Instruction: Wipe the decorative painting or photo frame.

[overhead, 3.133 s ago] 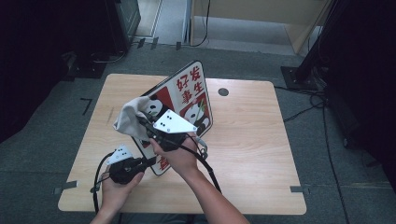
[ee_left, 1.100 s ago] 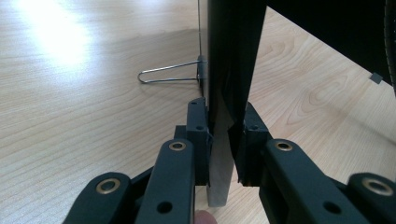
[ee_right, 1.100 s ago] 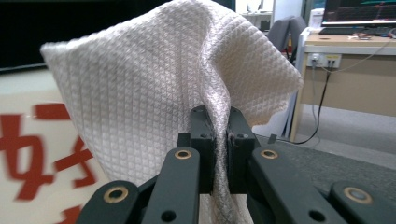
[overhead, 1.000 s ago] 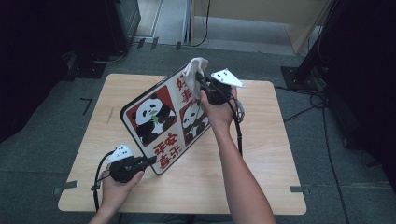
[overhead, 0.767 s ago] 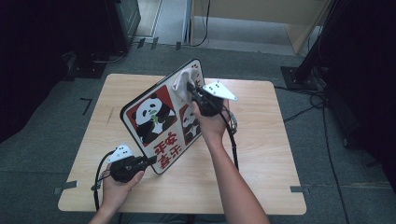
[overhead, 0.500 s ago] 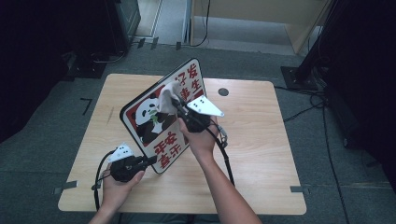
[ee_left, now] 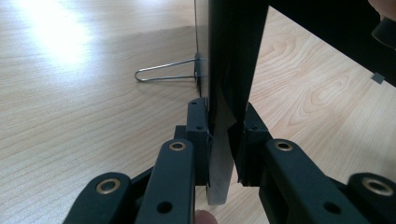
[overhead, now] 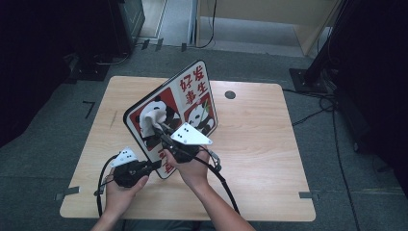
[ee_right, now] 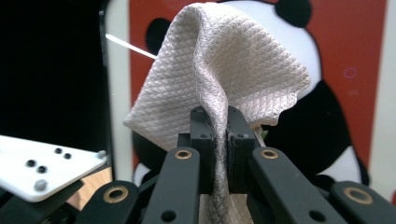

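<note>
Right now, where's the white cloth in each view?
High view: the cloth is left of centre, against the panda sign, at the tip of the right gripper.
Left gripper view: no cloth; the fingers clamp the sign's edge.
Right gripper view: the cloth is upper centre, pinched between the fingers.
Shared landmark: the panda sign.

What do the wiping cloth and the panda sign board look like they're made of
The cloth looks like a soft, matte woven or nonwoven wipe: a diamond-quilted texture, draping in loose folds from the right gripper. The sign board looks like a thin rigid panel, probably plastic or coated sheet, with a smooth printed face; seen edge-on in the left gripper, it stays flat. A wire foot looks like bare metal.
</note>
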### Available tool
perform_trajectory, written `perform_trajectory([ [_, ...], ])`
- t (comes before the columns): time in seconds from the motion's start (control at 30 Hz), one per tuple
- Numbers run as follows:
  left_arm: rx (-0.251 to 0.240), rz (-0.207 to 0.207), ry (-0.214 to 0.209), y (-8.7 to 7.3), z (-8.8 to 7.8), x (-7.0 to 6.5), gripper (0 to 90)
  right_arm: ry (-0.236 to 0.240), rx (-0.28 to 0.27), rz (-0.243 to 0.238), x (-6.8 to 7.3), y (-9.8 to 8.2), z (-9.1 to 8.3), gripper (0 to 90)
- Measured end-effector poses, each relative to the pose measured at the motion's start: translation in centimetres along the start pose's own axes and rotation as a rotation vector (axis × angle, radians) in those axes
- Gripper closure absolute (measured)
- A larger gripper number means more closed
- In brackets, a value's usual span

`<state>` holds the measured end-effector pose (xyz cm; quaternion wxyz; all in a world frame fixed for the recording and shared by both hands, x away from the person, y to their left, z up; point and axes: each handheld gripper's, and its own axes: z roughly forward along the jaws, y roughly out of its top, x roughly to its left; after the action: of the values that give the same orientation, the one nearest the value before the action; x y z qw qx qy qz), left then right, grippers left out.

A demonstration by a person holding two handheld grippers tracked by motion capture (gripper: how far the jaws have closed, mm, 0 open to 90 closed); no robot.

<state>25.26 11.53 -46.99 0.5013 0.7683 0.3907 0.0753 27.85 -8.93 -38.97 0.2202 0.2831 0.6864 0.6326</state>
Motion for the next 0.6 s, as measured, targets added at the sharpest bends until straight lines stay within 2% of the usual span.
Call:
perform_trajectory([
  [0.1,-0.001,0.003,0.000,0.0,0.0,0.0,79.6,0.007,0.003,-0.021,0.2,-0.1,0.0,84.9],
  [0.17,-0.001,0.002,-0.001,0.0,0.0,0.0,79.6,0.013,0.005,-0.023,-0.1,0.0,0.0,84.9],
  [0.27,-0.001,0.002,-0.002,0.0,0.0,0.0,79.6,-0.002,0.002,-0.028,-0.7,0.2,-0.1,85.0],
  [0.4,-0.002,0.004,-0.003,0.0,0.0,0.1,79.6,-0.047,-0.002,-0.025,-2.3,0.3,-0.1,85.1],
  [0.6,-0.003,0.007,-0.006,0.0,0.0,0.1,79.6,-0.147,0.011,0.002,-5.7,0.3,0.0,85.0],
])
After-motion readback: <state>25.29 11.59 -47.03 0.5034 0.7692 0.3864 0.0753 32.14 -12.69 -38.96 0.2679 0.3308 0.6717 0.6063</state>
